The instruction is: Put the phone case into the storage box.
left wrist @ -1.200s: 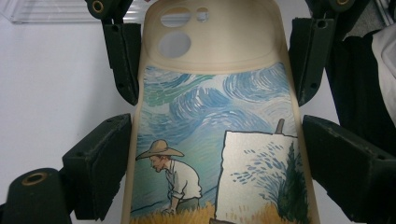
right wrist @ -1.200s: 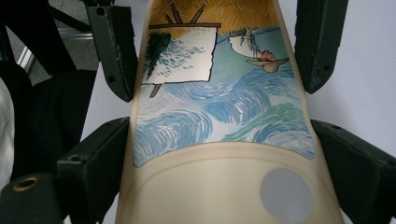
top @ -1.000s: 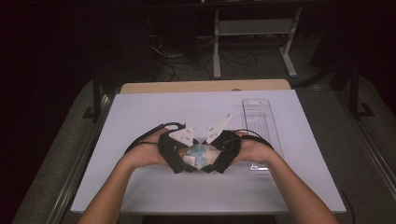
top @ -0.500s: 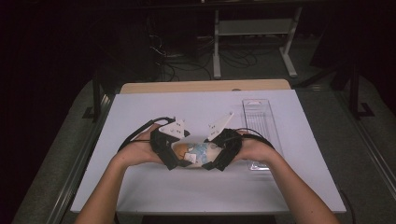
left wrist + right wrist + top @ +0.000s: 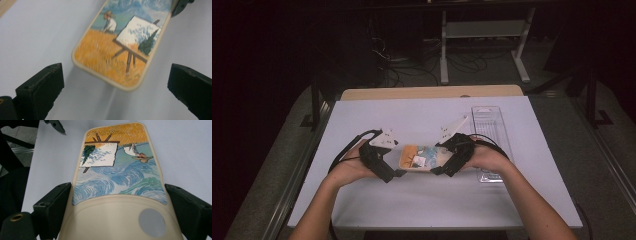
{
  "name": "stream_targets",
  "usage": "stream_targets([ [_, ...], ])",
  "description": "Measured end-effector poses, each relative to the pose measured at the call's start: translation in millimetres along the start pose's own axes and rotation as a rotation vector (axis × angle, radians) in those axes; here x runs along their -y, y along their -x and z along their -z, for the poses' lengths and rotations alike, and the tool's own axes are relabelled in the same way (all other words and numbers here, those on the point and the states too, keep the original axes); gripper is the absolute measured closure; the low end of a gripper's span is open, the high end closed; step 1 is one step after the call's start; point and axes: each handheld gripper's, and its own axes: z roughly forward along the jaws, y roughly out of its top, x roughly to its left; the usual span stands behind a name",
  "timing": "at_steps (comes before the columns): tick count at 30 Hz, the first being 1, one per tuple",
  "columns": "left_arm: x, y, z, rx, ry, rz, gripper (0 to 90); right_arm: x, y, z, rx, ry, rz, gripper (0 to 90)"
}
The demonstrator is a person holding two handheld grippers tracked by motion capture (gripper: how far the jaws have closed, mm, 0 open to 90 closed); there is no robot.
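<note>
Level, both hand-held grippers (image 5: pixel 399 172) (image 5: pixel 438 170) face the painted case (image 5: pixel 418 157).

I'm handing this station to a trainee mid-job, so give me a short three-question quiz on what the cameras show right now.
1. True or false: the left hand-held gripper is clamped on the painted case.
2. Which hand-held gripper has the case between its jaws? A) left B) right C) both
3. What lies on the white table beyond the right hand?

Key
1. False: its jaws have just been opening, stand wide and are clear of the case's end.
2. B: the right hand-held gripper has a jaw against each side of the case.
3. A clear plastic tray.
</note>
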Motion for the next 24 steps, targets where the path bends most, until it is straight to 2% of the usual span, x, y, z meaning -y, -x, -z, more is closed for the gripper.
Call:
stream_targets([
  [2,6.0,0.4,-0.7,-0.024,0.001,0.033,0.4,0.7,2.5,-1.3,0.013,0.006,0.011,9.9],
  [4,11.4,-1.2,0.8,-0.052,-0.012,0.045,0.4,0.3,1.5,-1.1,0.018,0.004,-0.015,9.9],
  [7,19.1,-1.2,3.6,-0.08,0.017,0.101,0.7,0.7,3.5,-1.5,0.042,0.005,-0.008,10.0],
  [10,25.9,1.1,5.6,-0.114,0.043,0.147,0.8,0.7,4.4,-1.3,0.06,0.006,-0.032,10.0],
  [14,34.3,6.5,7.1,-0.152,0.06,0.173,4.5,2.2,8.4,0.3,0.076,0.015,-0.053,10.0],
  [15,36.3,7.7,7.0,-0.158,0.063,0.185,4.8,2.5,8.6,0.6,0.083,0.02,-0.072,10.0],
  [17,40.5,10.1,6.3,-0.17,0.073,0.216,4.8,3.4,10.9,1.6,0.094,0.027,-0.078,10.0],
  [18,42.5,11.1,5.3,-0.178,0.079,0.224,4.8,3.3,10.1,2.0,0.099,0.029,-0.108,10.0],
  [20,45.7,14.1,3.4,-0.194,0.083,0.24,4.7,3.7,11.6,2.5,0.109,0.031,-0.117,10.0],
  [24,47.2,17.9,0.5,-0.216,0.079,0.245,1.9,3.8,12.7,2.0,0.126,0.042,-0.154,10.0],
])
